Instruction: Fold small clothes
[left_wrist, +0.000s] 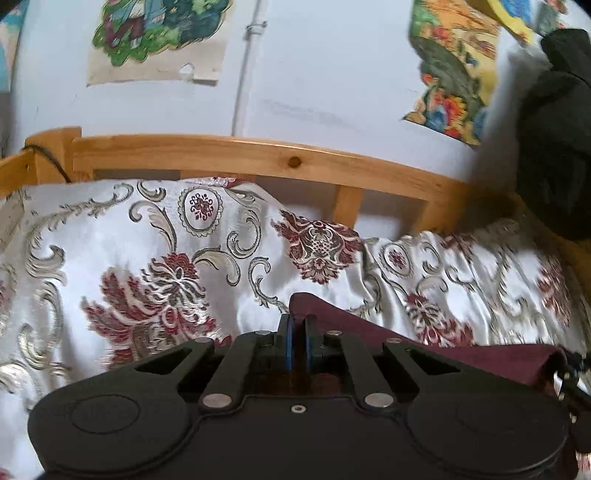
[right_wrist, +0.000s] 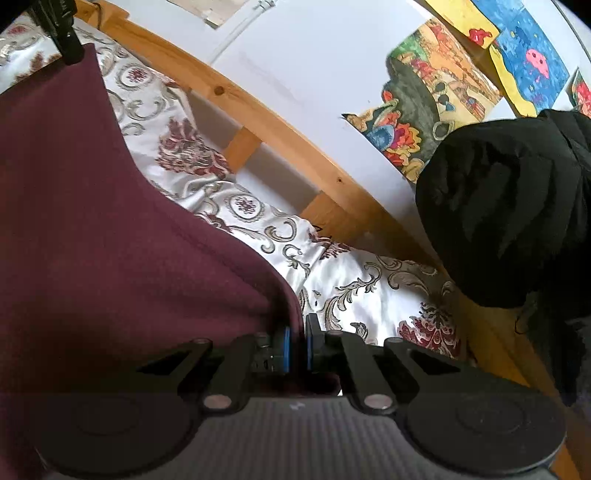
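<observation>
A dark maroon cloth (left_wrist: 424, 339) is lifted off the bed and stretched between my two grippers. In the left wrist view my left gripper (left_wrist: 297, 332) is shut, its blue pads pinching one corner of the cloth, which peaks just above them. The cloth runs off to the right, where the dark tip of the other gripper (left_wrist: 569, 373) shows at the frame edge. In the right wrist view the maroon cloth (right_wrist: 110, 221) fills the left side, and my right gripper (right_wrist: 297, 343) is shut on its near edge. My left gripper (right_wrist: 68, 48) holds the far corner at the top left.
Below lies a white satin bedspread (left_wrist: 166, 258) with red and grey floral patterns. A wooden bed rail (left_wrist: 258, 155) runs along the pale wall, which carries colourful pictures (right_wrist: 436, 110). A bulky black garment (right_wrist: 517, 214) hangs at the right over the rail.
</observation>
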